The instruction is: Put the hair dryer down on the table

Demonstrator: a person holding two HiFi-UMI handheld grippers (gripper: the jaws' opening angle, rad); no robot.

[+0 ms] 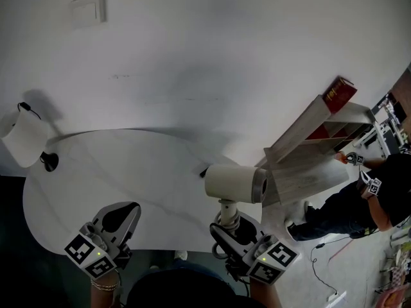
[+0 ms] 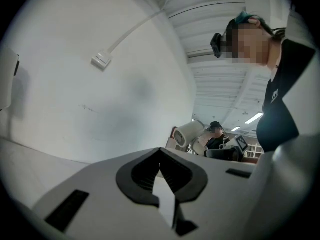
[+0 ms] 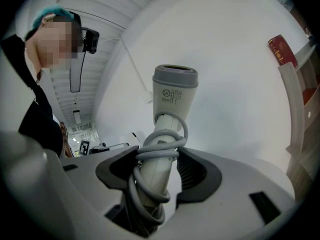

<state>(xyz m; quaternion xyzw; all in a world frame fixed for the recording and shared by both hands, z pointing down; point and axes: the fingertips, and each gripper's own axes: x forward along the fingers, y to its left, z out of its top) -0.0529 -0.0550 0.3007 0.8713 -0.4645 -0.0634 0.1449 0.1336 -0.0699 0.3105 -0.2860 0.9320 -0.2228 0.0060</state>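
Right gripper (image 1: 226,226): jaws clenched on the dryer (image 1: 235,183) handle, cord (image 3: 160,151) wound round it.
Dryer: upright over the worktop (image 1: 115,172) near-right corner, muzzle toward the shelf (image 1: 302,162) just beside.
Left gripper (image 1: 122,215): jaws together, nothing between, at the near edge.
Room: bare worktop lies left of the dryer.

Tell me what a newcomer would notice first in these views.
The white hair dryer stands out, held upright by its cord-wrapped handle in the right gripper, above the near right edge of the white table. The left gripper, jaws together and empty, sits at its near edge.
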